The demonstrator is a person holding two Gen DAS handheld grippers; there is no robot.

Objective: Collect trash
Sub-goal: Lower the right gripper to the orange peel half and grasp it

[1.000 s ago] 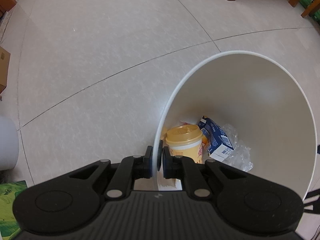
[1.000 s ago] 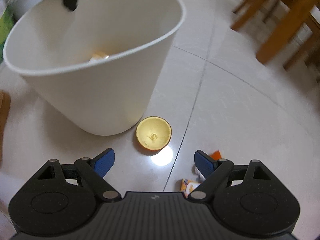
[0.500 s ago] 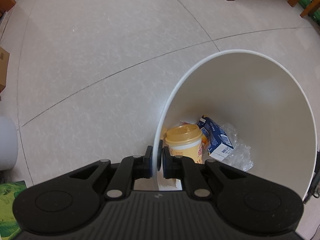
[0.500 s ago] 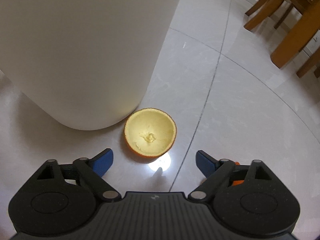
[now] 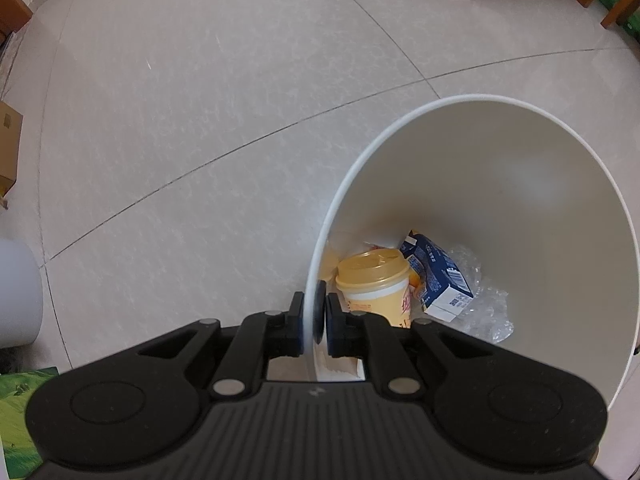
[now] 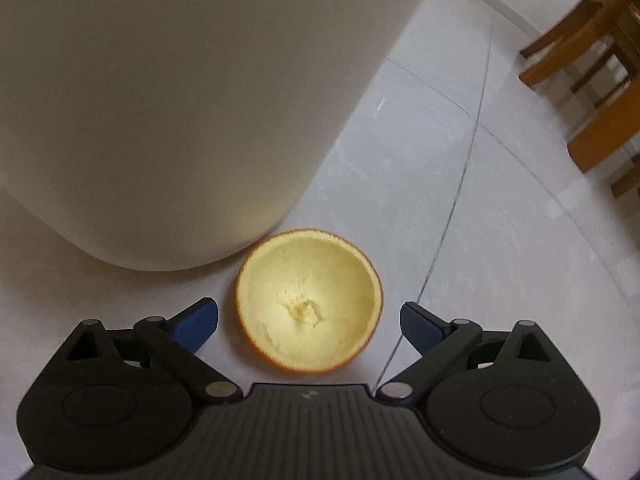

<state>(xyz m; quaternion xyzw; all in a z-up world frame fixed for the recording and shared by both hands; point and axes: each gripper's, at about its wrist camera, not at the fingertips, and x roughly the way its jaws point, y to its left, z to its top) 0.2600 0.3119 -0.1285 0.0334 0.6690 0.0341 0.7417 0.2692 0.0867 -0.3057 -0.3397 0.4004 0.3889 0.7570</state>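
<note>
Beside the bin [image 6: 168,100], right tool [image 6: 309,320] straddles orange peel [image 6: 309,300], jaws wide.

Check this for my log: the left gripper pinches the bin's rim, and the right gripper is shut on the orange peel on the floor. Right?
Not quite. The right gripper is open, not shut: in the right wrist view its jaws stand apart on either side of the orange peel, which lies on the floor. The rest holds: the left gripper pinches the bin's rim.
</note>
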